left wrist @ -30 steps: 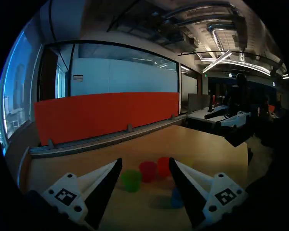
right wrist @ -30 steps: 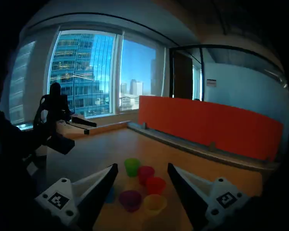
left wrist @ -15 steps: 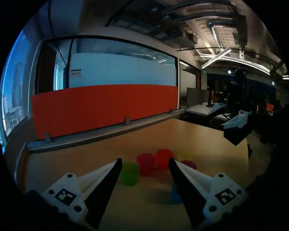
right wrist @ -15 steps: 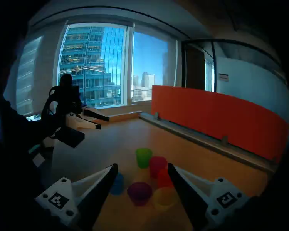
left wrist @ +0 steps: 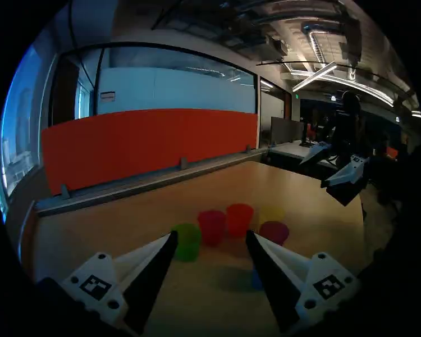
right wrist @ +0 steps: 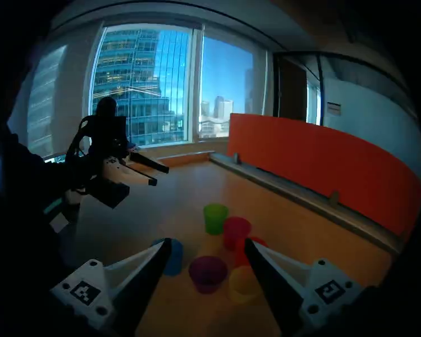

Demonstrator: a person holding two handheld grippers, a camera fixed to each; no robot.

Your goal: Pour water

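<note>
Cups (left wrist: 239,216) are looming larger: left gripper (left wrist: 210,233) and right gripper (right wrist: 207,242), both gaping empty, are closing in for a grasp.

Orange partition (left wrist: 149,140) behind wooden table (left wrist: 300,191) — windows (right wrist: 149,90) beyond.

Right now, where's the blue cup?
In the right gripper view the blue cup stands on the wooden table, at the left edge of the cup cluster, just left of the purple cup and nearer the camera than the green cup.
</note>
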